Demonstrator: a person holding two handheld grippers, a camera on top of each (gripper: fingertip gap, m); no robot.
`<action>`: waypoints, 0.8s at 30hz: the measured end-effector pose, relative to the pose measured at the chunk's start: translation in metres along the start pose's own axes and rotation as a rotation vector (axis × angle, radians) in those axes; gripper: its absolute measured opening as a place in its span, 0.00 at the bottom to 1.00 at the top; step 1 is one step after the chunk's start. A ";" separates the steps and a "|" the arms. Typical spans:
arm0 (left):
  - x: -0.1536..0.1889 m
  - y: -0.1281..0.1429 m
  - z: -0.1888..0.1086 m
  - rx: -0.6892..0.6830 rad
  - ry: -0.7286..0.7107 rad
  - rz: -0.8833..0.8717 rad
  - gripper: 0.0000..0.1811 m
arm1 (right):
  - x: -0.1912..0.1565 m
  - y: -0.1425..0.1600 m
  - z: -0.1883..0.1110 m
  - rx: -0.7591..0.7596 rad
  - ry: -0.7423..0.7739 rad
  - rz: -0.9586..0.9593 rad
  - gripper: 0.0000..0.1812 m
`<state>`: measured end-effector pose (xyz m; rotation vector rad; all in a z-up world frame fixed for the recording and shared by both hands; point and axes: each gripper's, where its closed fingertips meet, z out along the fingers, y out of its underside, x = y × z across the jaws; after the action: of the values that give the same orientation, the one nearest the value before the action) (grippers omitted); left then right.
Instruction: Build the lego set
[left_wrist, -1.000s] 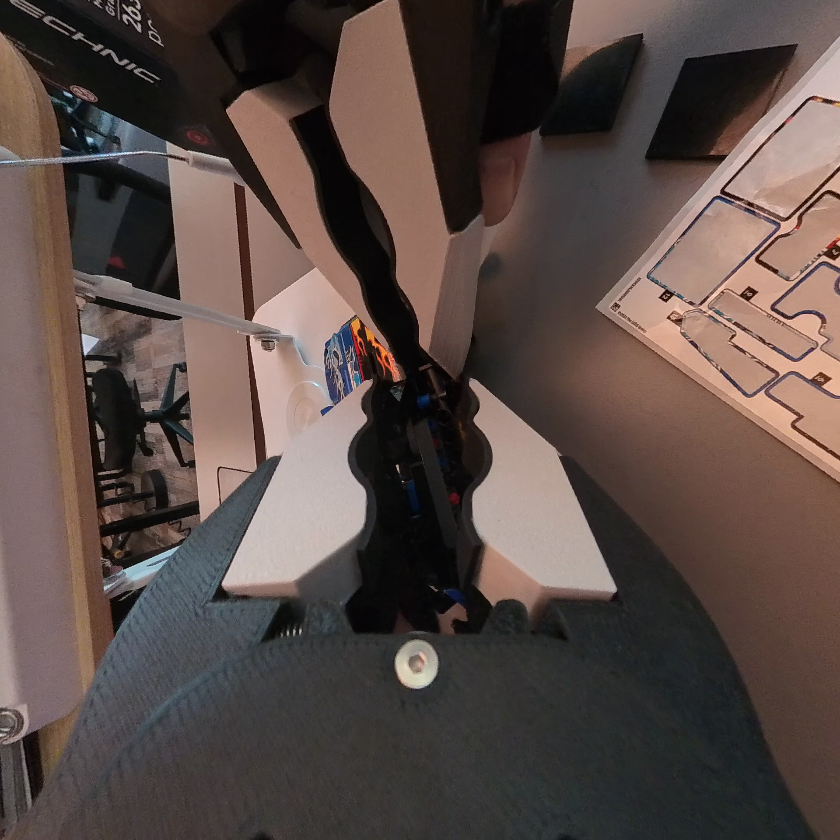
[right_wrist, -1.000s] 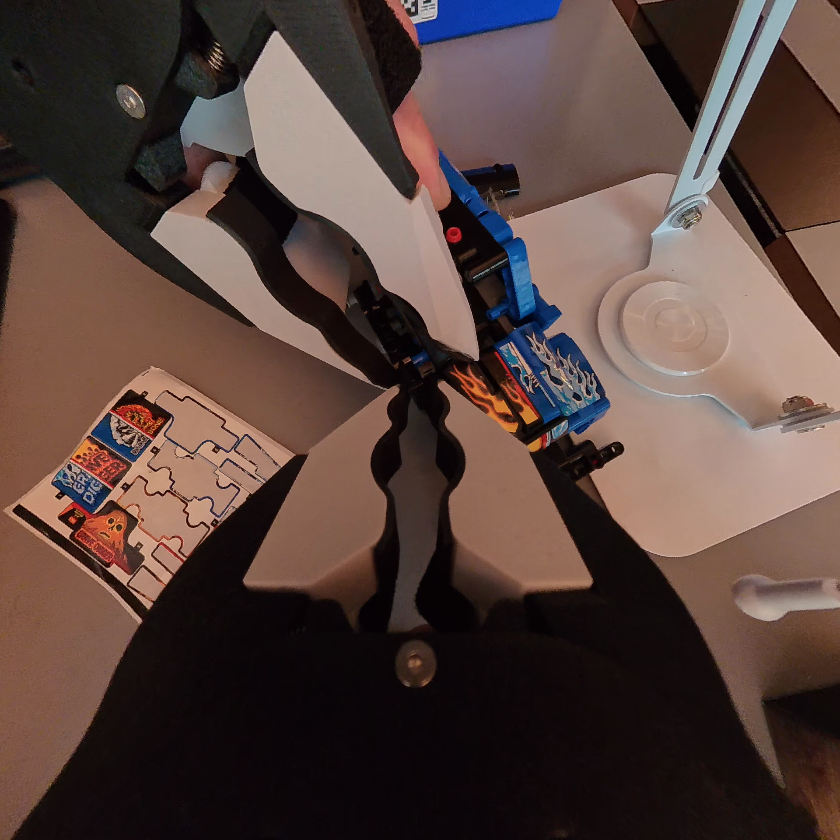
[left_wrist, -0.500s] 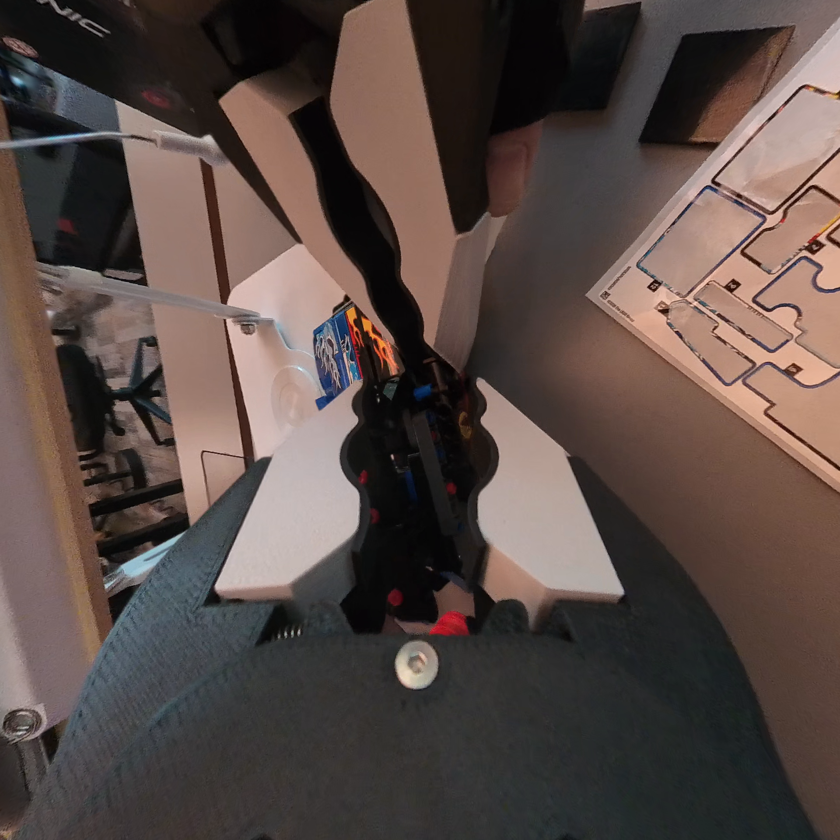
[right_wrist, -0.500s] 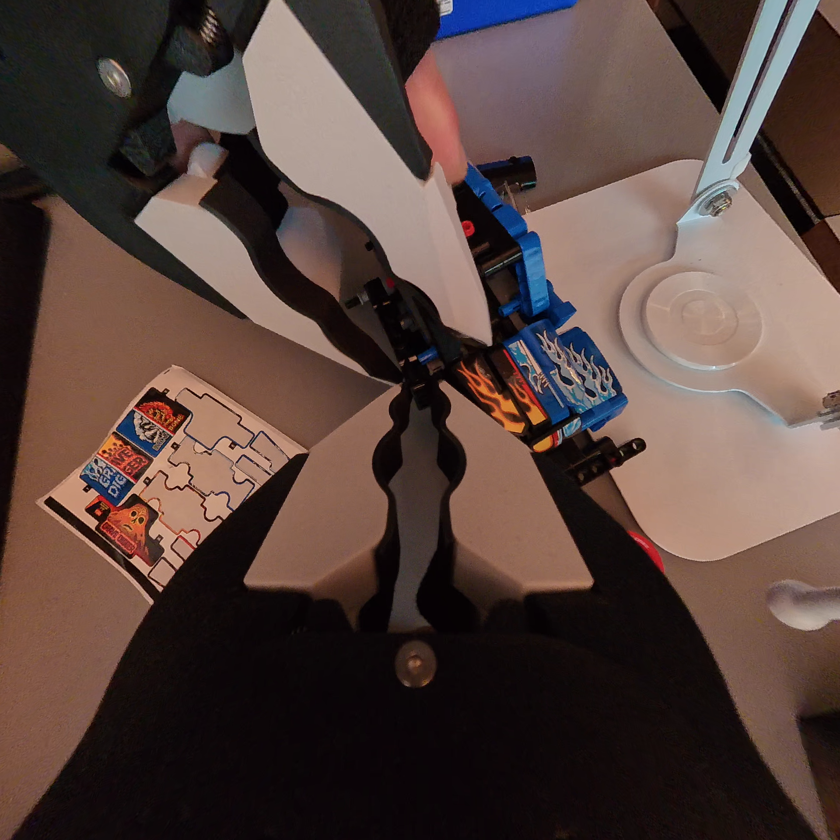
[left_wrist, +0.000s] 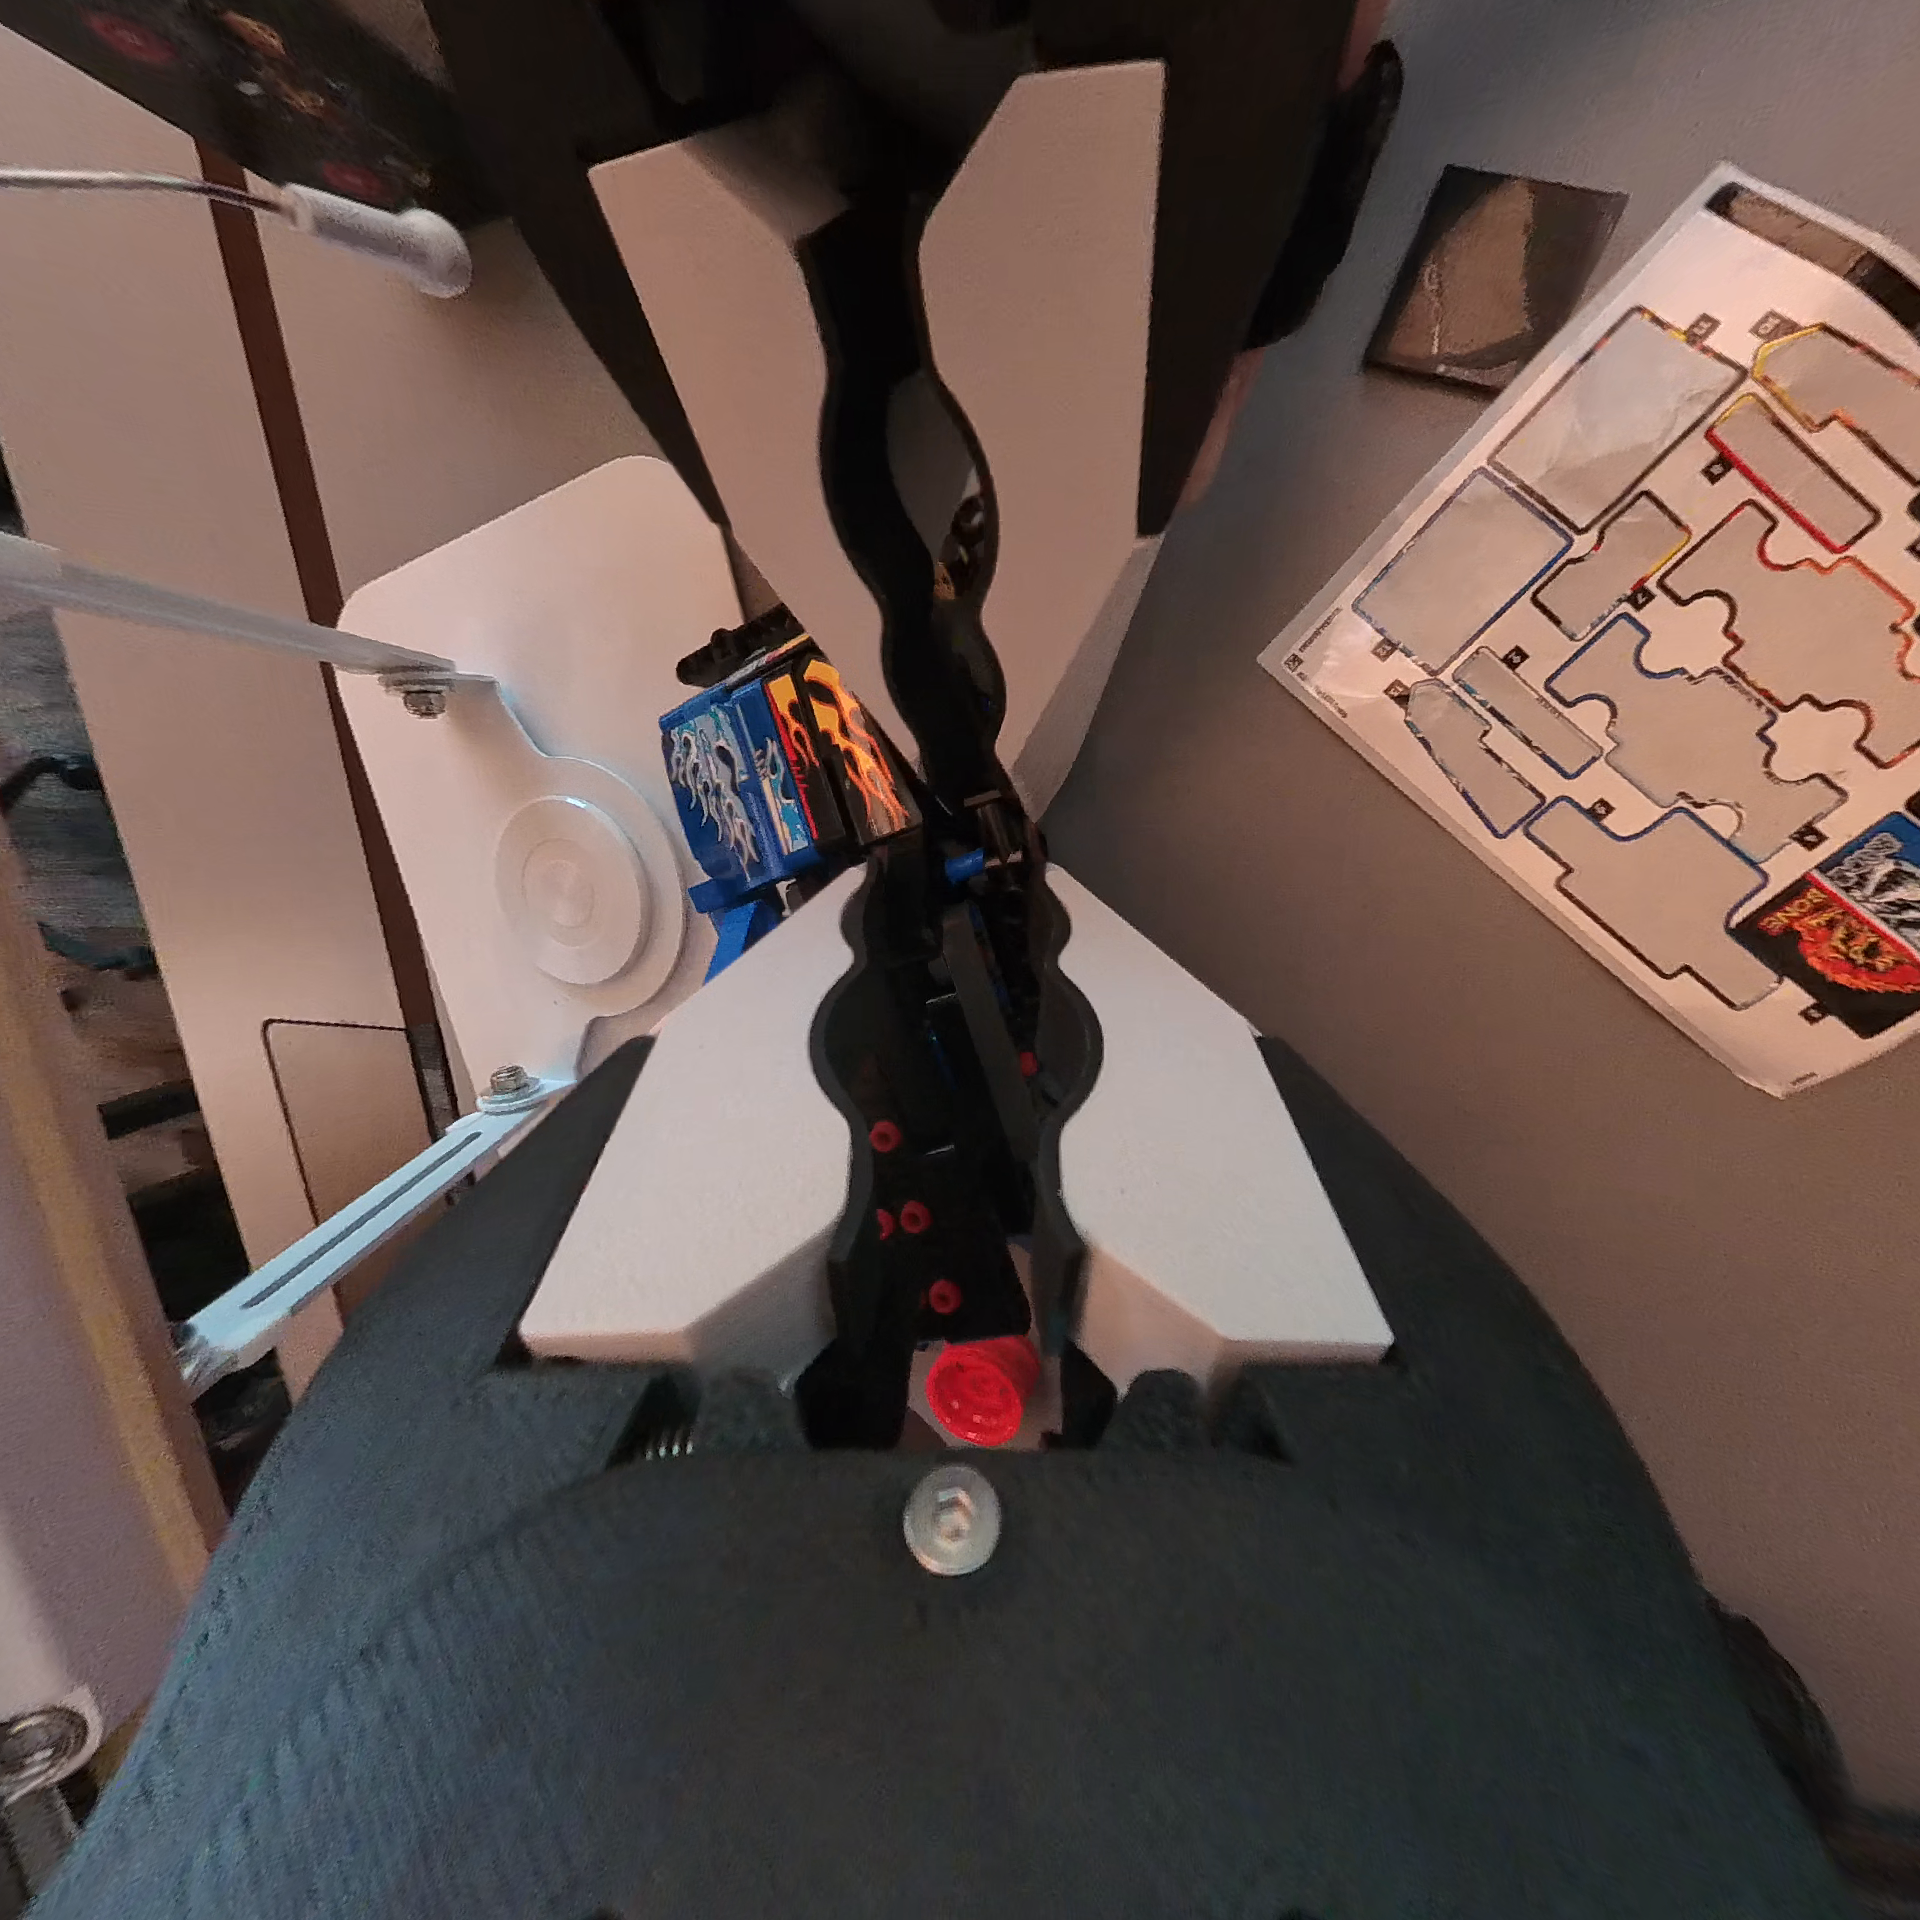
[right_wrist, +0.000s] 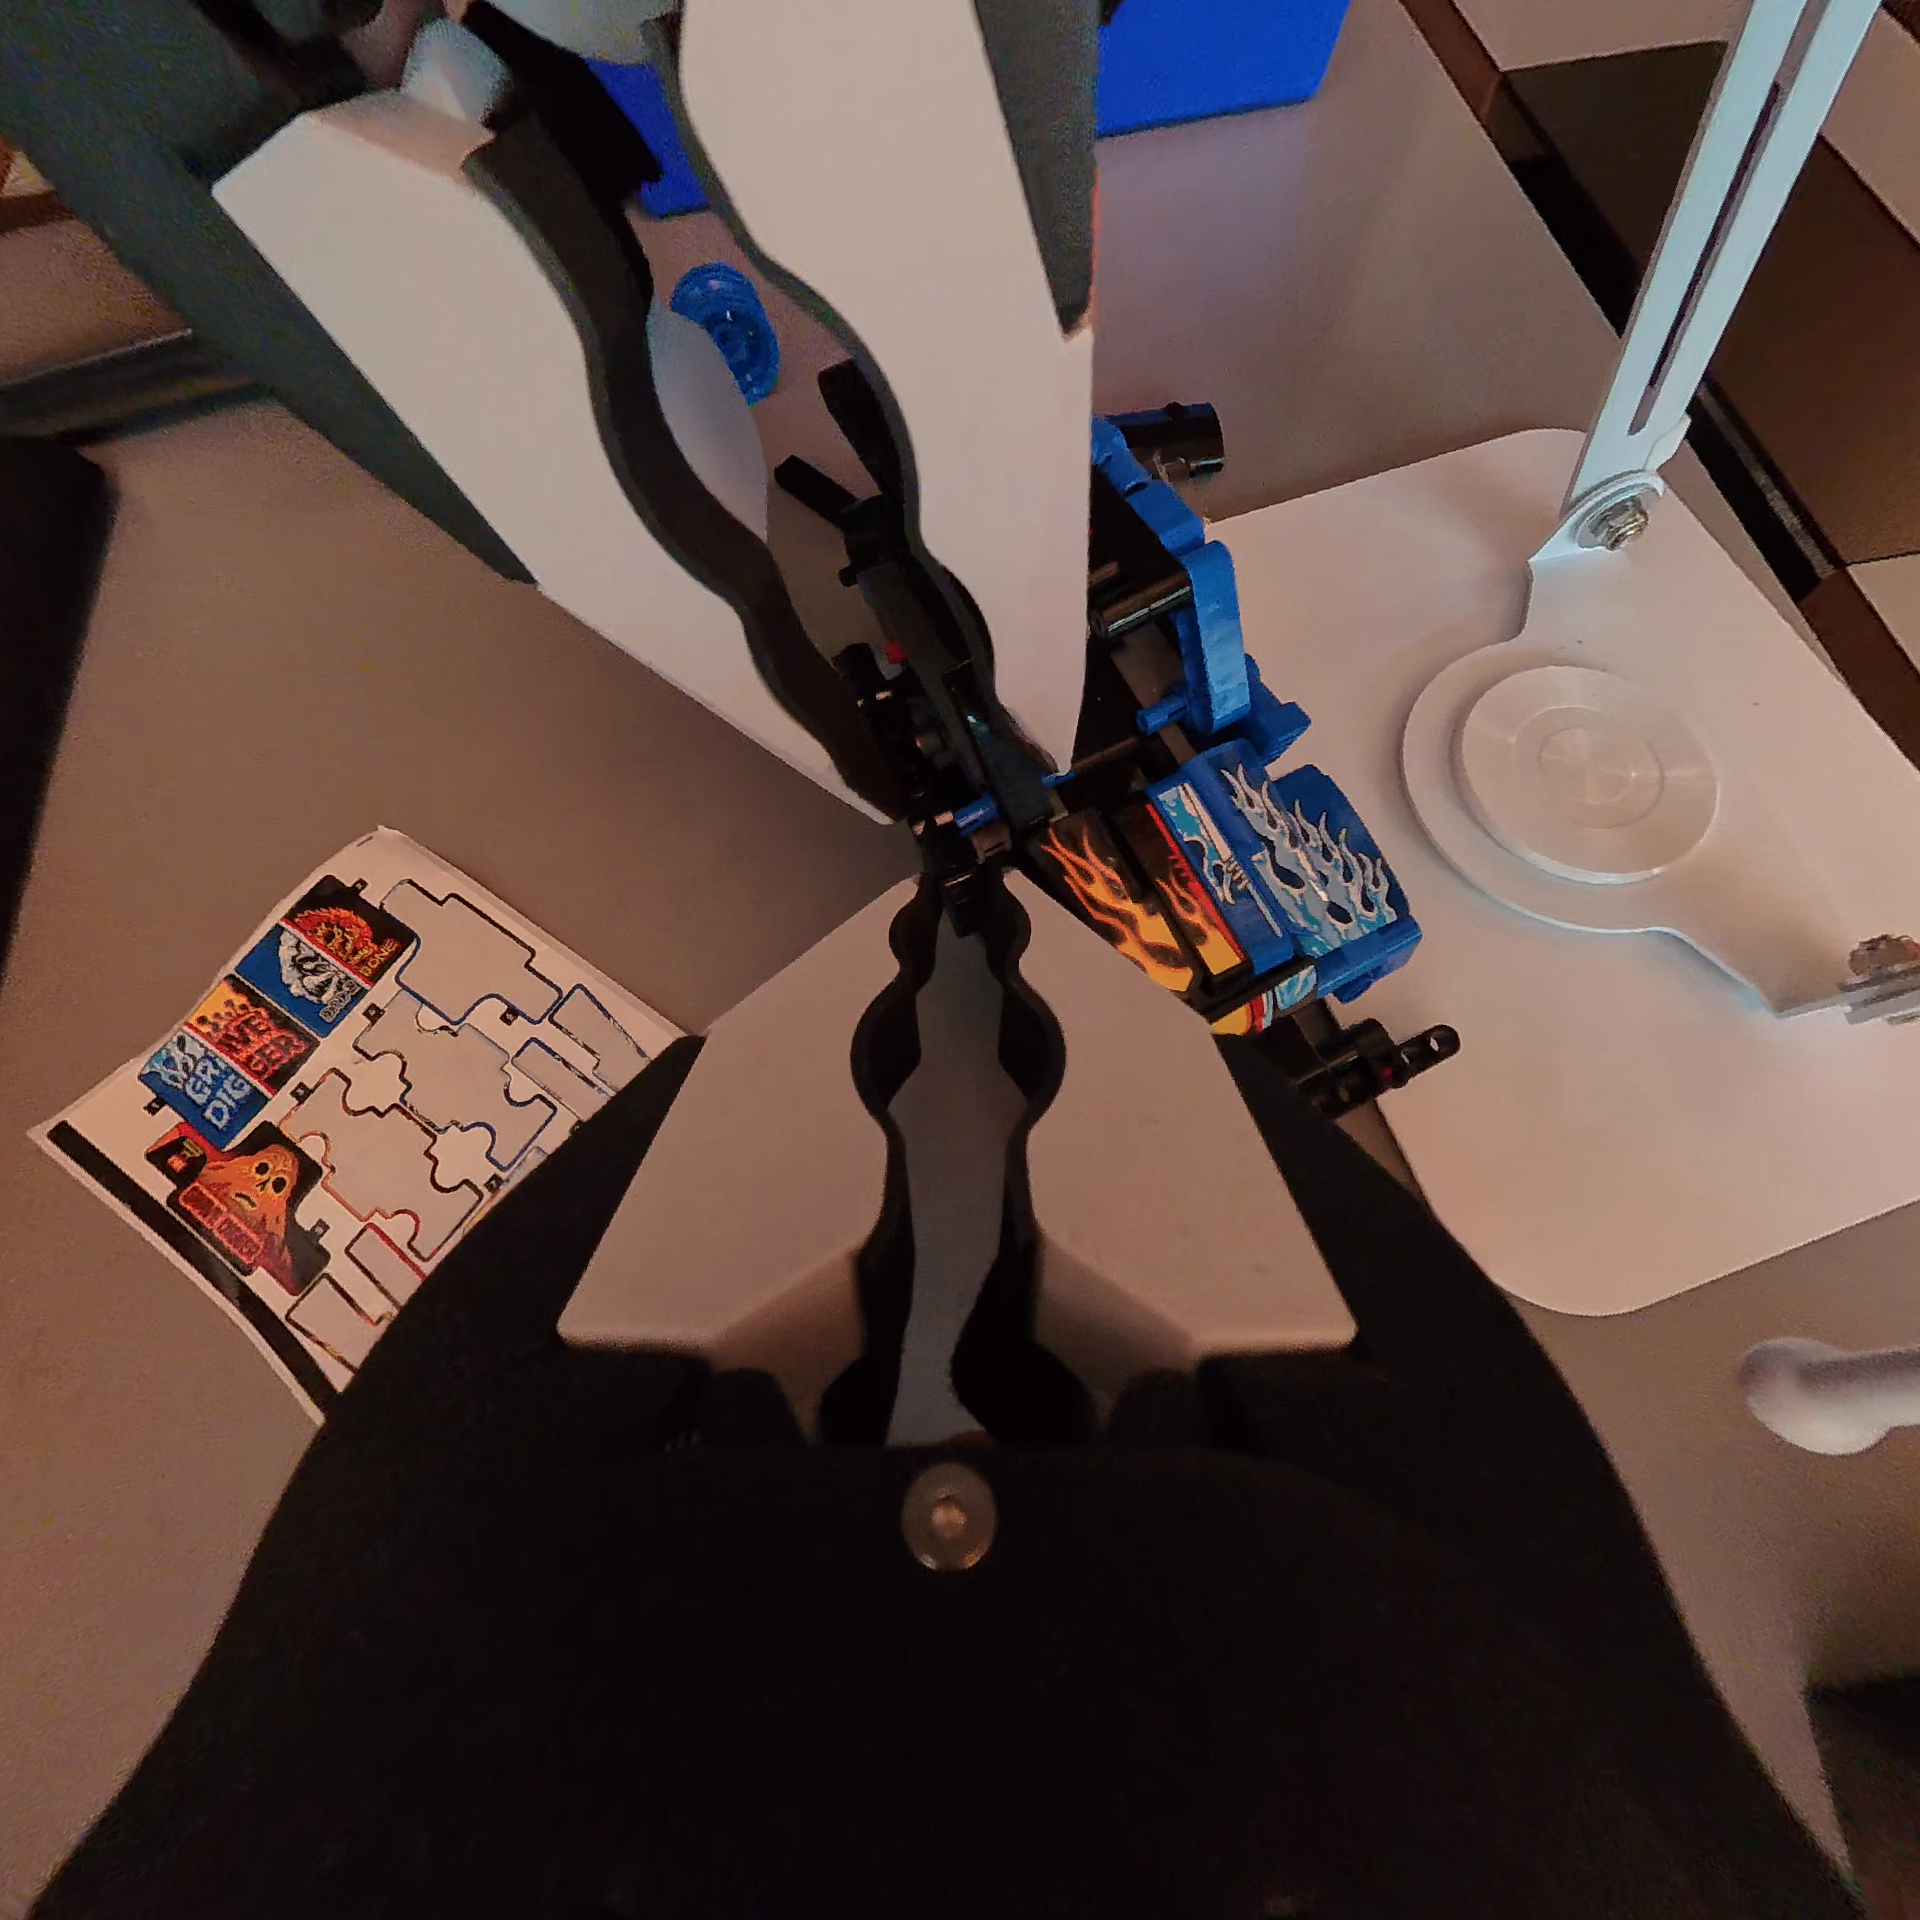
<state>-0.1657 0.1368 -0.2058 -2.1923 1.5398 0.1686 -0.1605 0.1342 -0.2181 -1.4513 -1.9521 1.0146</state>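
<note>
The left gripper (left_wrist: 961, 883) is closed on the black frame of the toy truck (right_wrist: 1195, 790), which sits deep between its white fingers (left_wrist: 717, 1122). The right gripper (right_wrist: 961, 883) is pinched narrow on a black bit at the frame's end. Both hold the truck up in the air over the counter (right_wrist: 312, 727), near the white stand base (right_wrist: 1558, 1091).

The truck looks light and hard, but it is made of many small clipped parts, so it could pop apart if squeezed or twisted. The black frame looks like the safest place to hold it. The blue flame panels (right_wrist: 1288, 862) would likely snap off.

Compared with a second ago, the left gripper has tipped, so a red wheel hub (left_wrist: 977, 1392) now shows near its base. The sticker sheet (right_wrist: 343, 1081) lies flat on the counter as before.
</note>
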 end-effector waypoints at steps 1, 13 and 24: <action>0.000 0.000 0.000 -0.001 0.012 -0.008 0.14 | 0.000 0.000 0.000 -0.001 0.002 -0.006 0.04; -0.009 0.003 0.003 -0.091 0.024 0.019 0.06 | 0.000 0.001 0.000 -0.003 0.028 -0.065 0.04; -0.010 0.006 -0.004 -0.058 -0.012 0.059 0.06 | 0.000 -0.002 -0.002 0.006 0.044 -0.061 0.04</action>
<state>-0.1760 0.1422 -0.2003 -2.1876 1.6125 0.2482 -0.1609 0.1344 -0.2152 -1.3911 -1.9483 0.9532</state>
